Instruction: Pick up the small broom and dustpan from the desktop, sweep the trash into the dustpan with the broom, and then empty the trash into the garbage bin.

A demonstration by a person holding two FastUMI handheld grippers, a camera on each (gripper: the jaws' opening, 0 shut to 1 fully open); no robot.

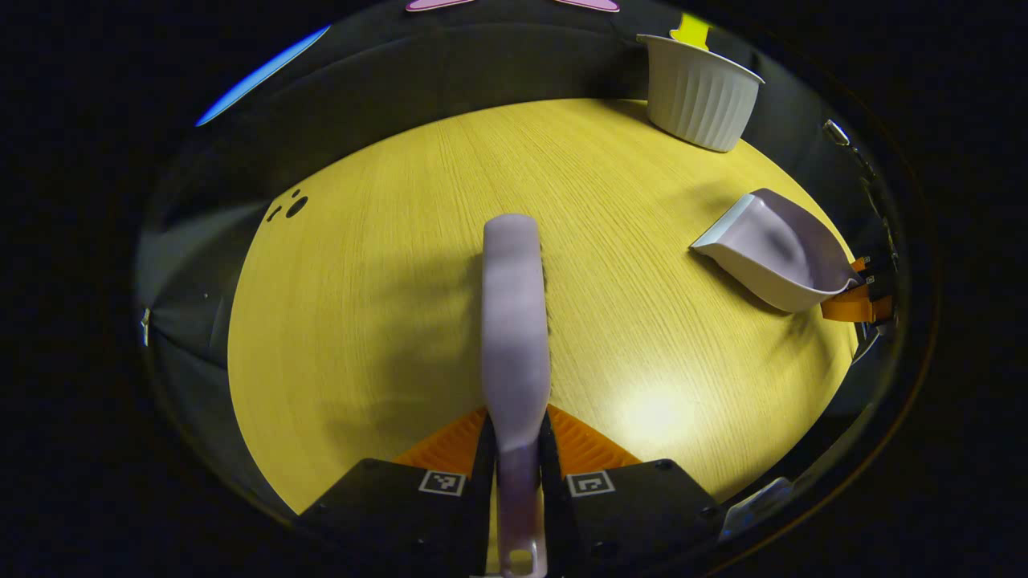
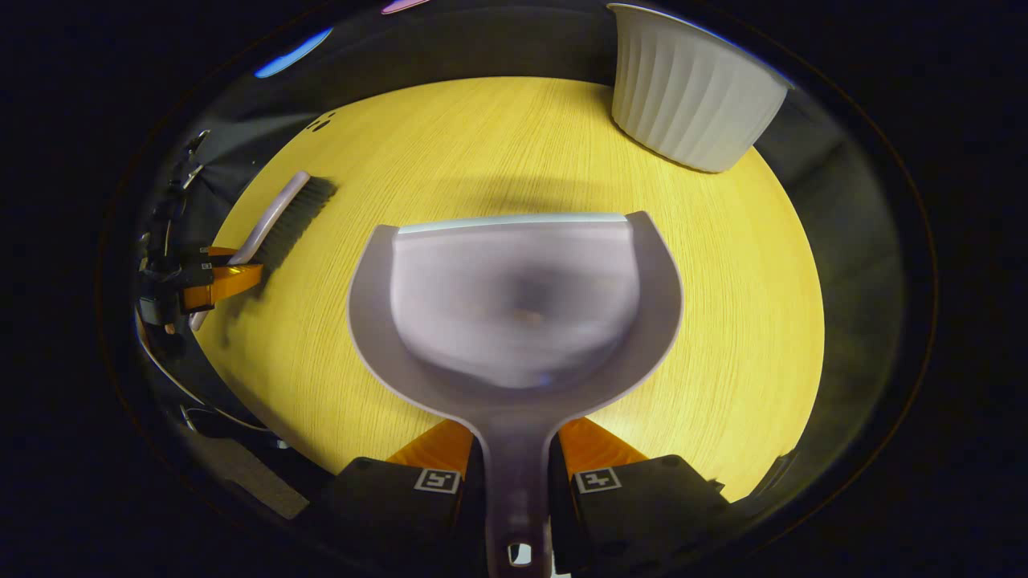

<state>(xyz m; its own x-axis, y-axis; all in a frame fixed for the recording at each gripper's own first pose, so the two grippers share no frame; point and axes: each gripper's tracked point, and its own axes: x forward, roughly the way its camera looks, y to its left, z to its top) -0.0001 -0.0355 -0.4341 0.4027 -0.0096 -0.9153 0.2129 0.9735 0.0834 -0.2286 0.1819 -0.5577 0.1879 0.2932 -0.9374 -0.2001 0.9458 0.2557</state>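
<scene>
My left gripper (image 1: 516, 440) is shut on the handle of the pale lilac broom (image 1: 516, 321), which points straight ahead over the yellow wooden desktop (image 1: 385, 321). In the right gripper view the same broom (image 2: 283, 213) shows its dark bristles at the far left, held by the left gripper (image 2: 229, 277). My right gripper (image 2: 514, 449) is shut on the handle of the lilac dustpan (image 2: 514, 297), held just above the desktop with its lip facing away. The dustpan (image 1: 771, 249) sits at the right of the left gripper view, with the right gripper (image 1: 859, 303) behind it. A white ribbed garbage bin (image 2: 691, 88) stands beyond the dustpan.
The bin (image 1: 699, 92) stands at the far right corner of the desktop. A few small dark spots (image 1: 293, 205) lie near the far left edge. Black cloth walls close in the round-looking desktop (image 2: 747, 321) on all sides.
</scene>
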